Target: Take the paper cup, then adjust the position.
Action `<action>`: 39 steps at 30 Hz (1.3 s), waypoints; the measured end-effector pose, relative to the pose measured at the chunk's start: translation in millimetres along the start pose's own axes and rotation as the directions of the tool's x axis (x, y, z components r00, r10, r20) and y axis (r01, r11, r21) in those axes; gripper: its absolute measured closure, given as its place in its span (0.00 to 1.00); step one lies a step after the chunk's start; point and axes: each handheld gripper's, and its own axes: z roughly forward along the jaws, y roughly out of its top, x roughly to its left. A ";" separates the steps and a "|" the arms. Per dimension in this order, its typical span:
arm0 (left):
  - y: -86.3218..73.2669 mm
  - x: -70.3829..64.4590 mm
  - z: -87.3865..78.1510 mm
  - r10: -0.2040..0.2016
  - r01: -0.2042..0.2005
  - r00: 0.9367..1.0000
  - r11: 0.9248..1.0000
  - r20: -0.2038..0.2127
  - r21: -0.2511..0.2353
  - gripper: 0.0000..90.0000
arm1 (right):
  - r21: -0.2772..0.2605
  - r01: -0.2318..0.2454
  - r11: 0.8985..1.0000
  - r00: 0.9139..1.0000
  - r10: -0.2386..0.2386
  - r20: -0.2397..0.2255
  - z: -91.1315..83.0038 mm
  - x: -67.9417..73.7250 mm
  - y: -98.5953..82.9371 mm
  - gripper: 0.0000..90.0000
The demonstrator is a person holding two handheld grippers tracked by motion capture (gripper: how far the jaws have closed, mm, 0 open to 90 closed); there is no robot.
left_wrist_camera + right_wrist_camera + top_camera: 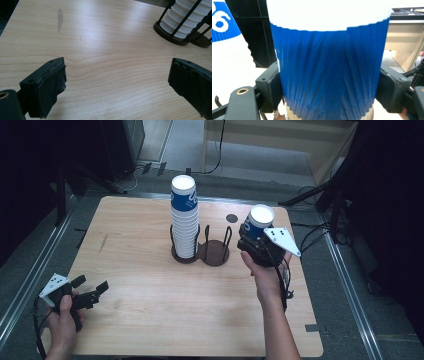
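Right gripper (pixel 256 245) pinching blue cup (pixel 258 222), left gripper (pixel 89 292) spread: harder squeeze may crush cup, or tilt may knock stack (pixel 184 217).

Blue ribbed paper cup (pixel 260 221) with white rim, upright.
Clamped at both sides, it sits to the right of the tall cup stack (pixel 184 215).

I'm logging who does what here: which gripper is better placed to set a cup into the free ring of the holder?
The right gripper: it already clamps a blue cup just beside the holder's free ring. The left gripper sits open and unloaded at the table's near left corner.
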 end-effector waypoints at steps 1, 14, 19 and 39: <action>0.0 -0.1 0.1 -0.002 0.002 1.000 1.000 -0.001 -0.002 0.03 | 0.002 -0.003 1.000 1.000 0.003 0.002 -1.2 -0.7 -2.3 0.22; -0.5 -1.1 -1.1 0.003 -0.003 1.000 1.000 -0.014 -0.010 0.03 | 0.031 0.020 0.999 1.000 -0.021 0.019 -23.0 -7.0 -42.3 0.22; -0.5 -2.1 -1.1 0.005 -0.006 1.000 1.000 -0.022 -0.021 0.03 | 0.046 0.000 0.999 1.000 -0.001 0.022 -30.1 -12.1 -59.5 0.22; 18.5 -29.6 1.0 0.091 -0.092 0.995 0.995 -0.034 -0.029 0.03 | 0.101 -0.007 0.995 1.000 0.007 0.002 -33.1 -2.7 -93.0 0.22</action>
